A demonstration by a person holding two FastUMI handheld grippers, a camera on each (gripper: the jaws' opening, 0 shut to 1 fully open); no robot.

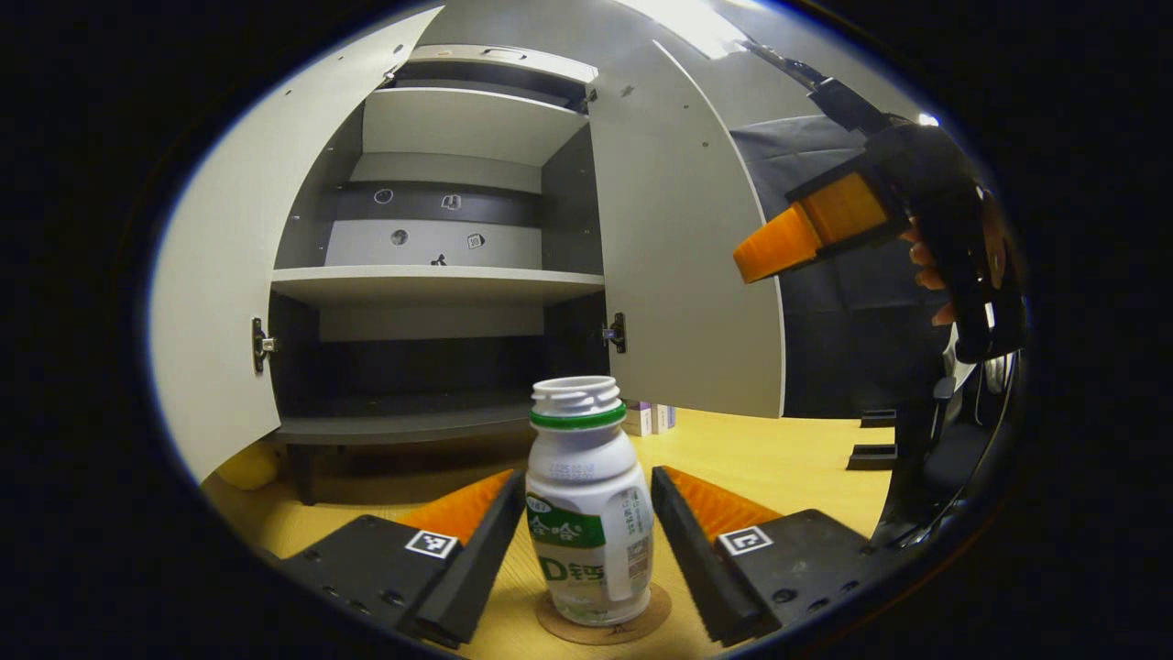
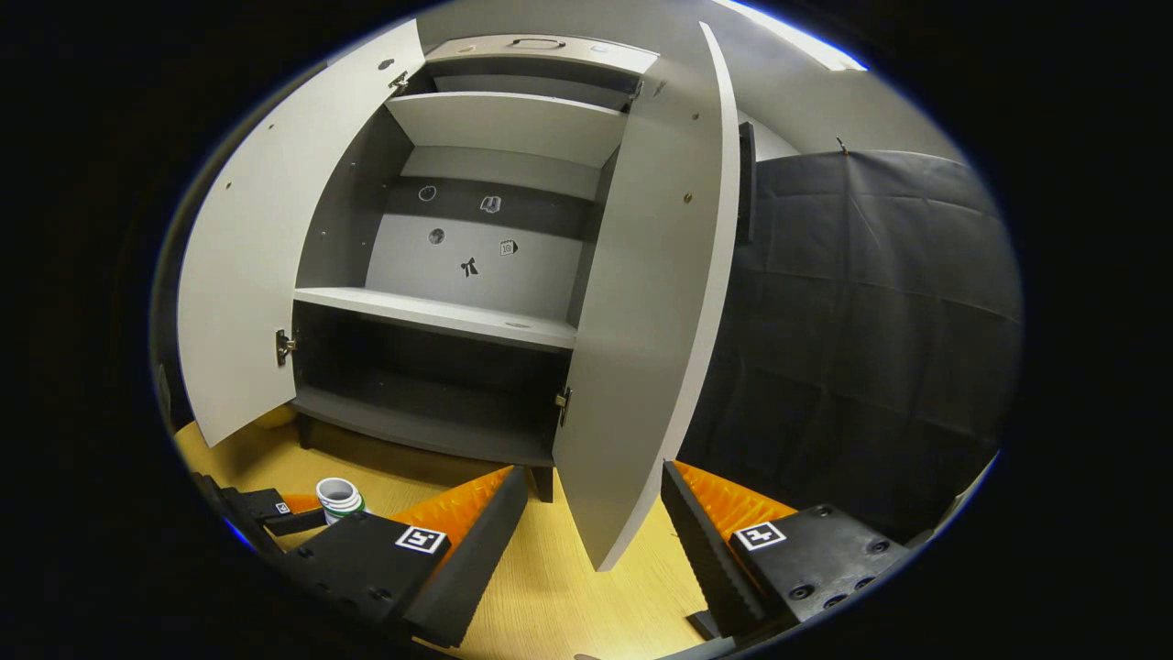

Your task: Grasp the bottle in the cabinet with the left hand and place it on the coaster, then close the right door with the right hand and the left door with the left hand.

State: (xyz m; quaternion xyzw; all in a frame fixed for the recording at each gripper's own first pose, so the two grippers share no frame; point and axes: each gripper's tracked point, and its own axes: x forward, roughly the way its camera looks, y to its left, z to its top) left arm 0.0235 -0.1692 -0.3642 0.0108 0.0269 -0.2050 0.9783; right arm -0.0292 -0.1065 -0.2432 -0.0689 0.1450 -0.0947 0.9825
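Note:
A white bottle [image 1: 586, 513] with a green neck ring and no cap stands upright on the round cork coaster [image 1: 646, 619] on the table. My left gripper [image 1: 588, 472] is shut on the bottle, one finger against each side. Behind it the grey cabinet [image 1: 440, 280] has both its left door [image 1: 229, 302] and right door [image 1: 683, 257] swung open, and its shelves are bare. My right gripper [image 1: 761, 252], held by a hand, hovers up at the right of the right door. In the right gripper view, the right gripper [image 2: 594, 472] is open, with the right door [image 2: 641, 321] edge seen between its fingers. The bottle [image 2: 337, 497] is at lower left.
The wooden table [image 1: 788, 467] spreads in front of the cabinet. A yellow object [image 1: 247, 466] lies under the left door. Small boxes [image 1: 646, 417] sit behind the bottle by the right door. Black blocks [image 1: 871, 454] stand at the far right near the cloth wall.

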